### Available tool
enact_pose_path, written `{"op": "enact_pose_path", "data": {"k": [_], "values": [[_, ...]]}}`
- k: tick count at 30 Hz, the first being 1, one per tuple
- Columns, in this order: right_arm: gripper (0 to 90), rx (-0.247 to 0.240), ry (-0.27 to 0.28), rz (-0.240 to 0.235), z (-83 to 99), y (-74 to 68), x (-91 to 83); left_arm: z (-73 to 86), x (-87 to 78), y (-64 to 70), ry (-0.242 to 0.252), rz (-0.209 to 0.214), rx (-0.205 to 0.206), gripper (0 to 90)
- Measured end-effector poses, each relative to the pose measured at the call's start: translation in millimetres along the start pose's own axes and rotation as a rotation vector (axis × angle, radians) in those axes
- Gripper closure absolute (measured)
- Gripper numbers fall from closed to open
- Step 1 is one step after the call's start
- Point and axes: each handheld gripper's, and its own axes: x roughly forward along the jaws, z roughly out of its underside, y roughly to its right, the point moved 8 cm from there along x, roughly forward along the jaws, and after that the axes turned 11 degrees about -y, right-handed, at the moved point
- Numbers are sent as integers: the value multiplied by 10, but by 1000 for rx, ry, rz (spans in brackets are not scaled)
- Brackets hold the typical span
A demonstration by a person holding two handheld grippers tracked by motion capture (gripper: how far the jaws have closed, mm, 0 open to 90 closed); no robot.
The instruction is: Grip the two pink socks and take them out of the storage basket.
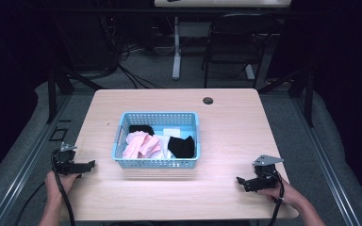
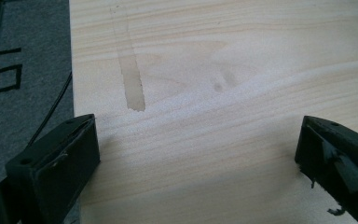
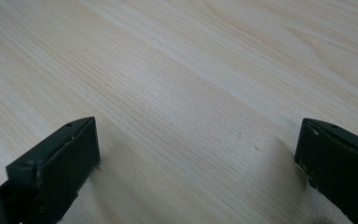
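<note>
A light blue plastic basket (image 1: 158,163) stands in the middle of the pale wooden table (image 1: 226,122). In it lie pink cloth (image 1: 141,144), a black cloth (image 1: 181,146), another dark piece (image 1: 140,128) and something white (image 1: 173,132). My left gripper (image 1: 90,165) rests near the table's left edge, left of the basket, held by a hand (image 1: 55,182). Its jaws stand wide apart over bare wood in the left gripper view (image 2: 198,154). My right gripper (image 1: 241,181) sits at the front right of the table, open (image 3: 198,154), nothing between its jaws.
A round cable hole (image 1: 208,100) lies at the table's far edge. Beyond the table stand a black chair (image 1: 235,42) and a white table leg (image 1: 176,47) among floor cables. Grey matting (image 2: 23,70) borders the left table edge. A brownish streak (image 2: 131,70) marks the wood.
</note>
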Motion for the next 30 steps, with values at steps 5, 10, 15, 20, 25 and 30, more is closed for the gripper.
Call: {"op": "enact_pose_path", "data": {"k": [5, 10, 15, 20, 25, 30], "values": [[0, 0, 0, 0, 0, 1, 0, -24, -20, -11, -9, 32, -26, 0], [0, 0, 0, 0, 0, 0, 0, -25, -57, -7, -31, 25, -14, 0], [0, 0, 0, 0, 1, 0, 0, -118, -182, 22, -5, 48, -19, 0], [0, 0, 0, 0, 1, 0, 0, -219, -333, 88, 7, 65, 3, 0], [0, 1, 2, -1, 0, -2, 1, -371, -555, 126, 56, 89, -4, 0], [0, -2, 2, 0, -2, 2, 2, -552, -809, 227, 110, 109, 11, 0]]}}
